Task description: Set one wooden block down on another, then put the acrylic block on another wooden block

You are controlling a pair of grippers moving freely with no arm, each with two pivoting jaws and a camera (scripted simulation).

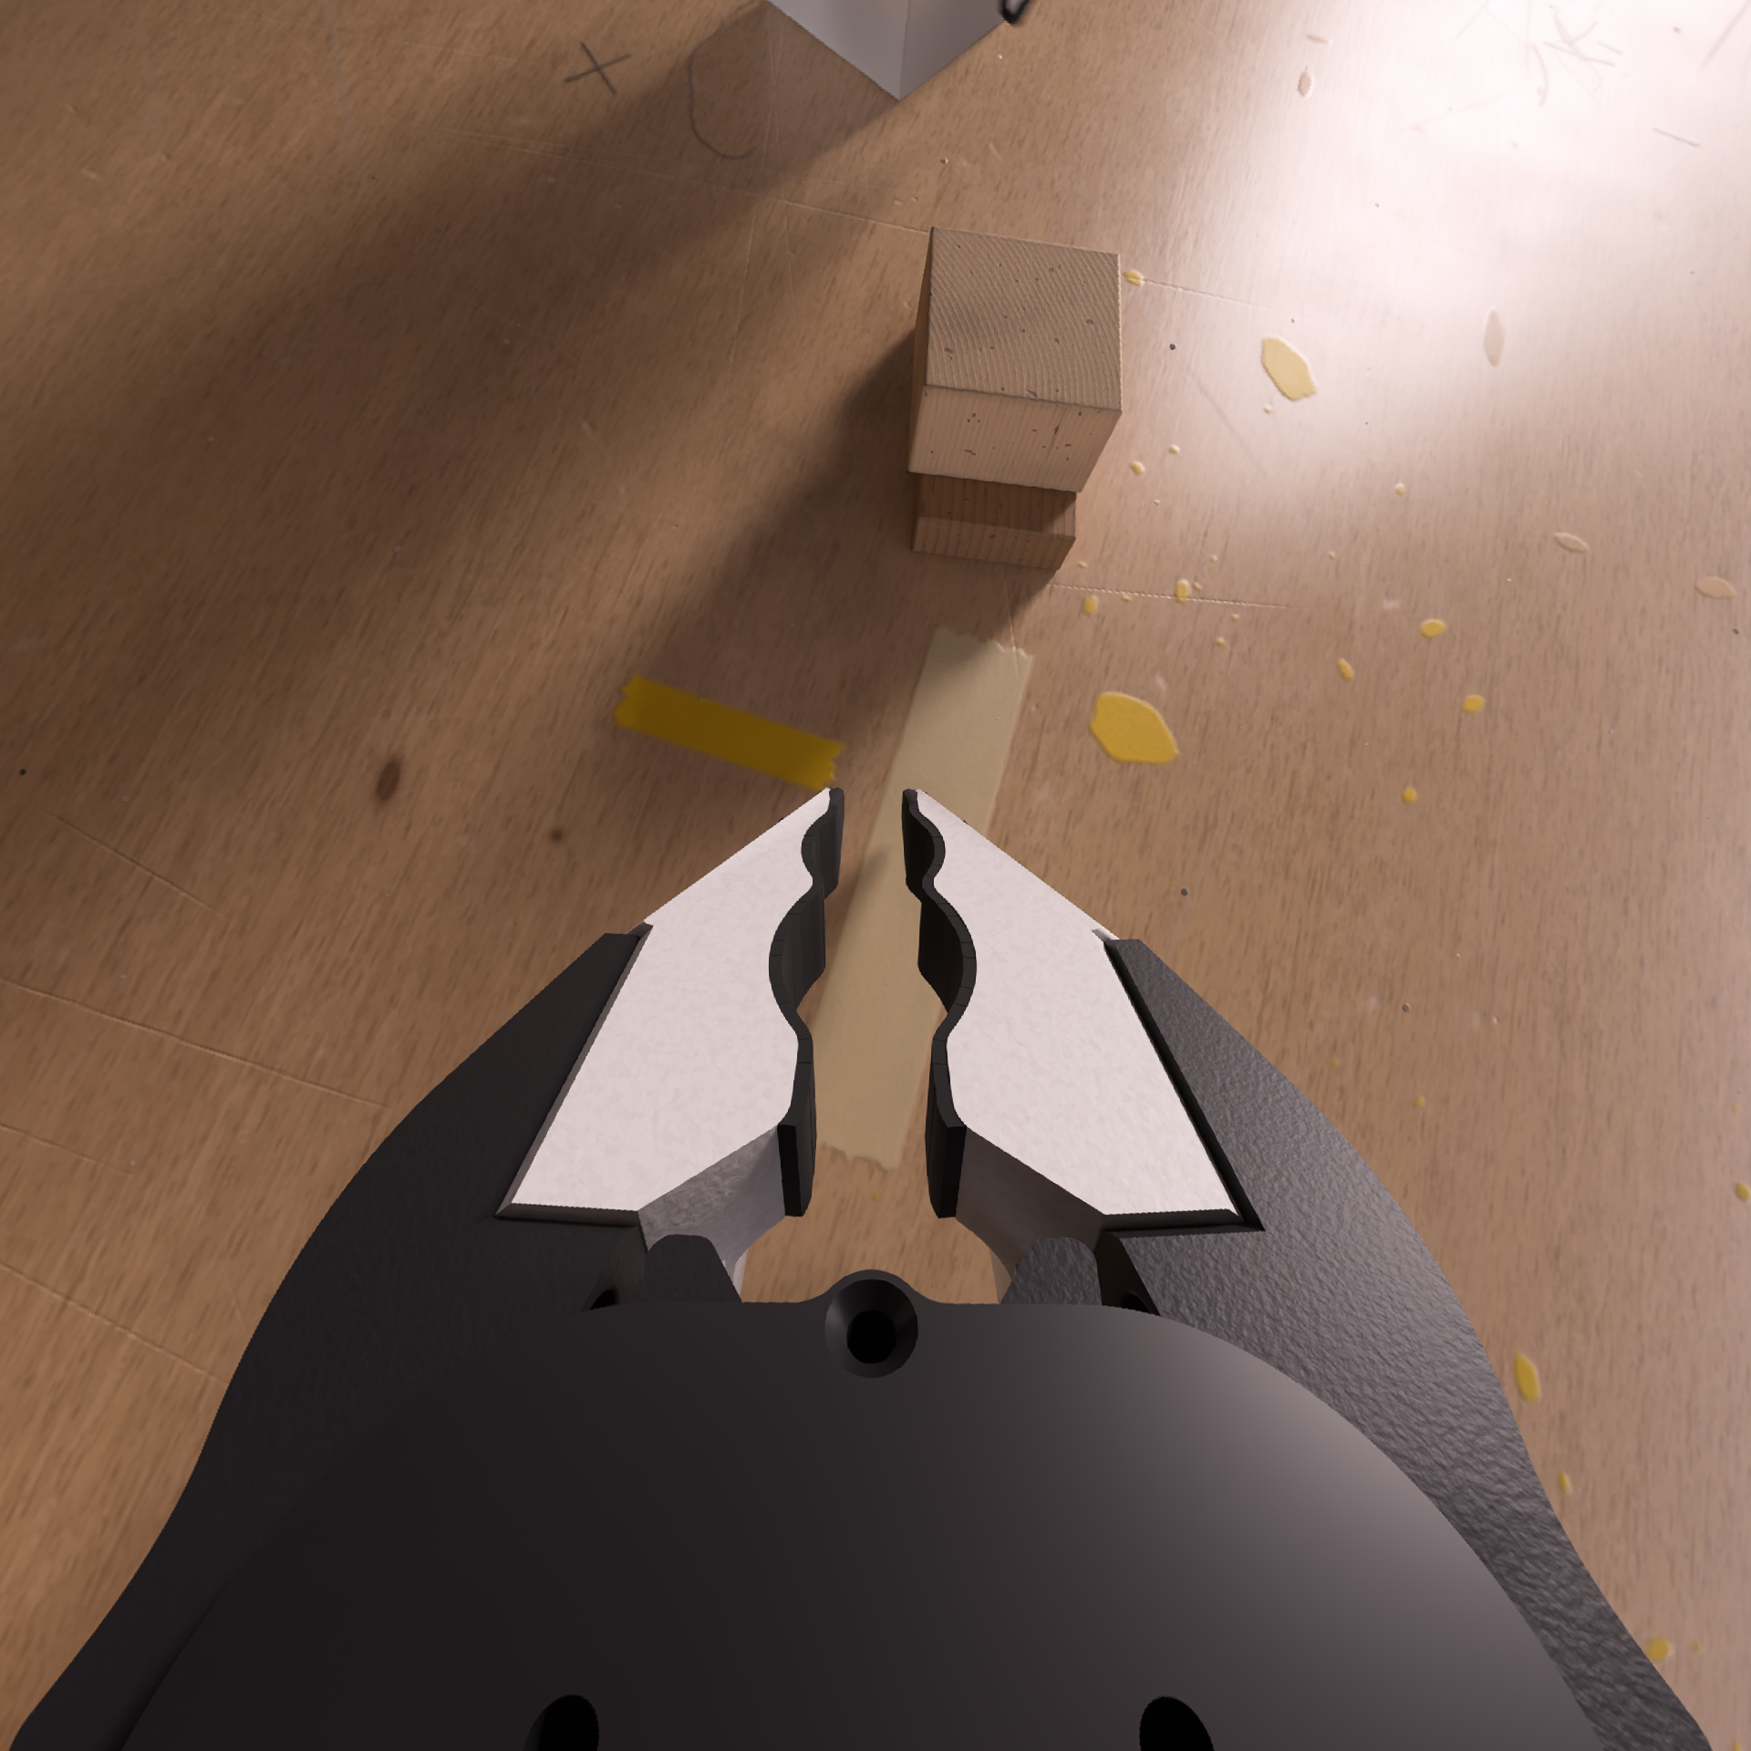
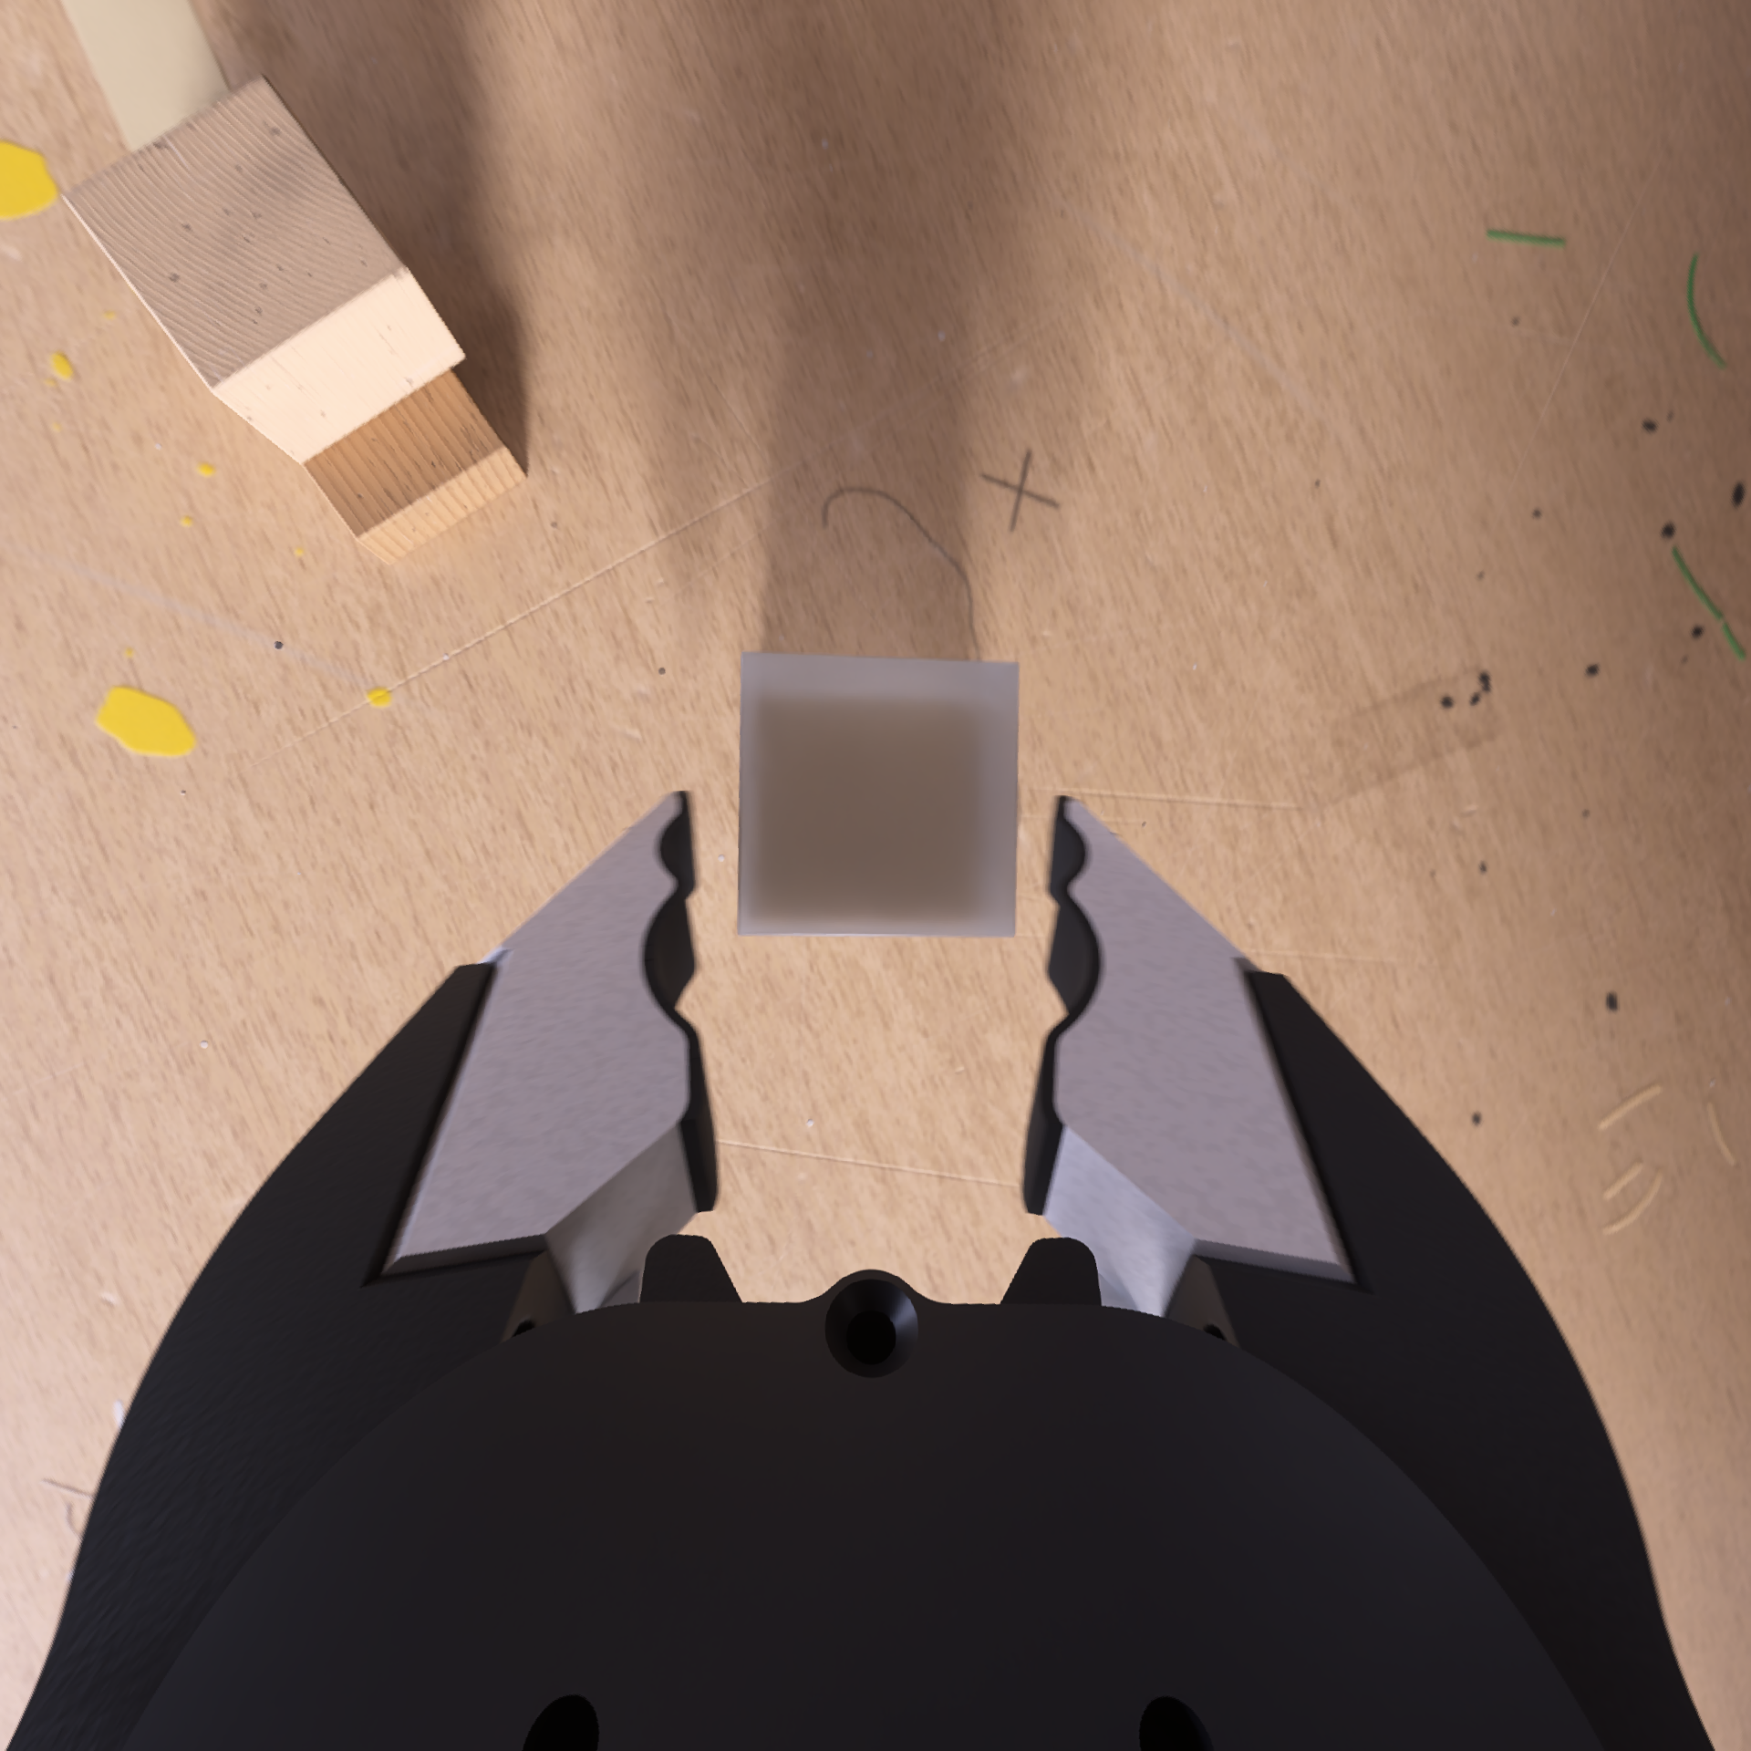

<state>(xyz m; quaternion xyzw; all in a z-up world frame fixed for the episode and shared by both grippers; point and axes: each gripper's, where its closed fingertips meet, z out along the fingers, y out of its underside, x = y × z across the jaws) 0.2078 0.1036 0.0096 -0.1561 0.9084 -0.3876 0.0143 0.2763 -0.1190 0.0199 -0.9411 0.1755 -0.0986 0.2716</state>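
Observation:
In the left wrist view, one wooden block (image 1: pixel 1023 351) stands on top of another wooden block (image 1: pixel 995 526), a little offset, ahead of my left gripper (image 1: pixel 872 796). That gripper is empty, its jaws nearly together, well short of the stack. A corner of the acrylic block (image 1: pixel 881 38) shows at the top edge. In the right wrist view, the translucent grey acrylic block (image 2: pixel 876 796) sits on the table between the tips of my open right gripper (image 2: pixel 872 803), touching neither finger. The wooden stack, upper block (image 2: pixel 256 265) on lower block (image 2: pixel 426 474), stands at the upper left.
A yellow tape strip (image 1: pixel 730 734) and a beige tape strip (image 1: pixel 947 853) lie flat on the wooden tabletop (image 1: pixel 379 474) under the left gripper. Yellow paint splashes (image 1: pixel 1132 730) and pencil marks (image 2: pixel 1019 488) are flat marks only.

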